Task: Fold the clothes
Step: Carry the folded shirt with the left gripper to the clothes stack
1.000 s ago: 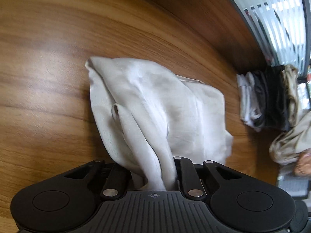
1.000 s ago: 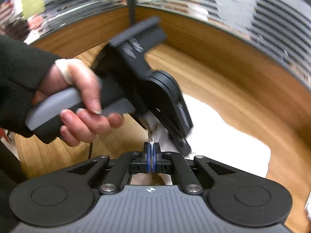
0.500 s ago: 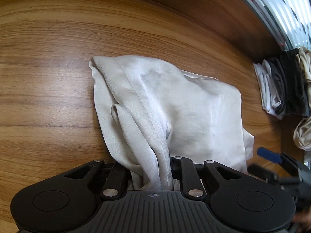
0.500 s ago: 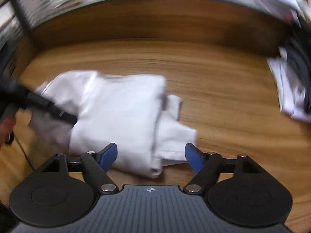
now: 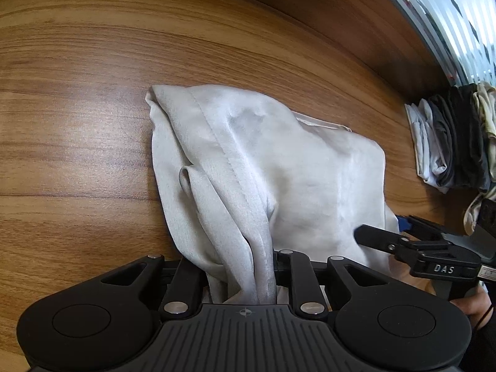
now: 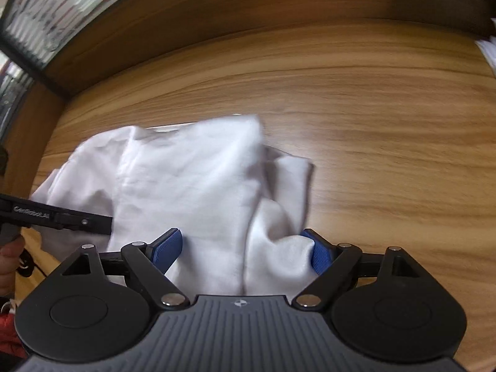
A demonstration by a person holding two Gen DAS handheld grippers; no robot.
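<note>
A white garment (image 5: 294, 161) lies crumpled and partly folded on the wooden table (image 5: 77, 124). My left gripper (image 5: 241, 266) is shut on a bunched fold of its near edge, which rises into the jaws and hides the pads. In the right wrist view the same garment (image 6: 186, 179) spreads out ahead. My right gripper (image 6: 243, 248) stands open low over its near right corner, the blue pads (image 6: 167, 245) on either side of the cloth without pressing it. The right gripper (image 5: 384, 228) also shows at the garment's right edge in the left wrist view.
A stack of folded white, grey and dark clothes (image 5: 449, 145) sits at the table's far right, beige cloth beside it. A raised wooden ledge (image 6: 279, 3) and window blinds (image 5: 449, 15) run behind. A hand (image 5: 474, 303) holds the right gripper. Bare table (image 6: 403, 155) lies right of the garment.
My right gripper let go, opened wide and swung from beside the left hand down to the garment's right corner. The left gripper kept its hold on the bunched fold.
</note>
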